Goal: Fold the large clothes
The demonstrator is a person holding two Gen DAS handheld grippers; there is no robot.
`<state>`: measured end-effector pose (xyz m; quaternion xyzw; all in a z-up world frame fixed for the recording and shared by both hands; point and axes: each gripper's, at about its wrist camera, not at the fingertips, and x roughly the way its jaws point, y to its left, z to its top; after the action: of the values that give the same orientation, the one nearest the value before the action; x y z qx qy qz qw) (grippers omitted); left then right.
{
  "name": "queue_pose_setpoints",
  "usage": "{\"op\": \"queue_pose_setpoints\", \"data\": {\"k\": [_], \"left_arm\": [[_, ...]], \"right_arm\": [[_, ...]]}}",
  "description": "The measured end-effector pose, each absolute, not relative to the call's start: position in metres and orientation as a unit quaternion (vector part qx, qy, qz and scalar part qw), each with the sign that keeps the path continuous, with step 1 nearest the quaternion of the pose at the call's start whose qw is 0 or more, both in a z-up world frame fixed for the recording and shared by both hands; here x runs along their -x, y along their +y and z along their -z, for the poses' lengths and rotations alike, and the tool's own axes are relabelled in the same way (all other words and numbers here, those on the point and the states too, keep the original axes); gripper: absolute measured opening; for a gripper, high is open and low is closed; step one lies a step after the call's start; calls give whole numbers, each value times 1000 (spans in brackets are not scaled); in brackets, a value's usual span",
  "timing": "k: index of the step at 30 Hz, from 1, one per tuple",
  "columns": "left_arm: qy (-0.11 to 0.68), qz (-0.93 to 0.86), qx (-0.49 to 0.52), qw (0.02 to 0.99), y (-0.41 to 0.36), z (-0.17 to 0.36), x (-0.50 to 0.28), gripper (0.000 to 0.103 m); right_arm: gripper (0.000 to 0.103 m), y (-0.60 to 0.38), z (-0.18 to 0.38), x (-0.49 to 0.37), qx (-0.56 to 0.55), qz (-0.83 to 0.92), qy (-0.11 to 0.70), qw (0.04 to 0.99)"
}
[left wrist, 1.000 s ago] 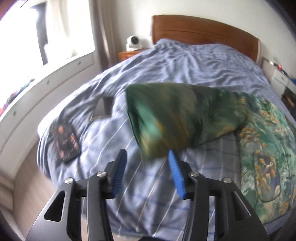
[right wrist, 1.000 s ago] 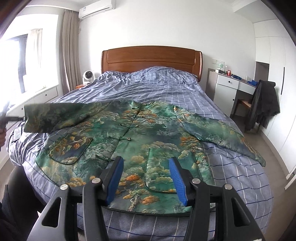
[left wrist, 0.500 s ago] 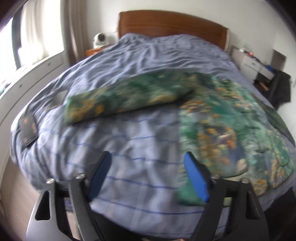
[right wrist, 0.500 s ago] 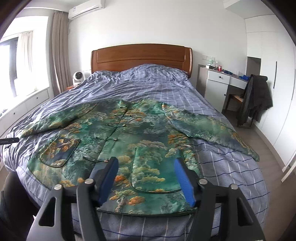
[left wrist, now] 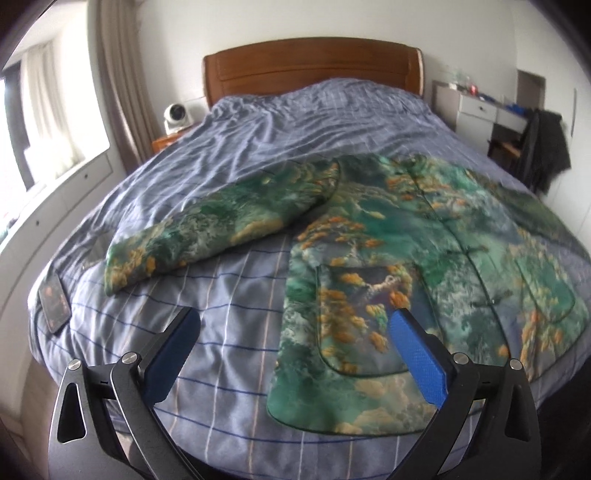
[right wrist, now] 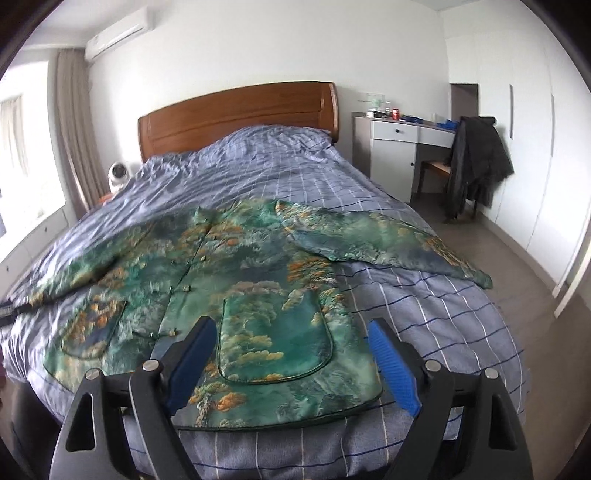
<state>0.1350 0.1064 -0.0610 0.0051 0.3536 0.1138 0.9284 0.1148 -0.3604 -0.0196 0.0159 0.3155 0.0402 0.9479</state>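
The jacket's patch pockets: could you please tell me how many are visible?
2. One pocket lies on the front panel between the right gripper's jaws; the other pocket is on the panel toward the window side. None seems hidden.

This is a bedroom in a home. A large bed with a brown wooden headboard (right wrist: 236,118) and a blue checked duvet (right wrist: 303,177) fills it. A white dressing table (right wrist: 391,155) stands at the far right, with a white wall air conditioner (right wrist: 118,31), probably, at the upper left.
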Motion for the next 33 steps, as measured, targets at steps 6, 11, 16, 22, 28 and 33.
{"op": "queue_pose_setpoints", "data": {"k": [6,11,16,22,28,33], "left_arm": [[321,-93,35,942,99,52,-125,102],[294,-94,14,951,91,47,-122,102],[286,-97,39,952,98,48,-119,102],[292,-107,82,947,112,53,-118,102],[294,-113,57,948,109,59,-115,102],[319,-92,26,943,95,64,-118,102]], "right_arm": [[86,-365,19,-114,-32,-44,310,949],[86,-360,18,-116,-16,-37,308,951],[86,-364,9,-112,-12,-25,277,960],[86,-364,7,-110,-10,-36,263,964],[87,-358,12,-108,0,-48,260,964],[103,-349,14,-104,38,-56,247,967]]}}
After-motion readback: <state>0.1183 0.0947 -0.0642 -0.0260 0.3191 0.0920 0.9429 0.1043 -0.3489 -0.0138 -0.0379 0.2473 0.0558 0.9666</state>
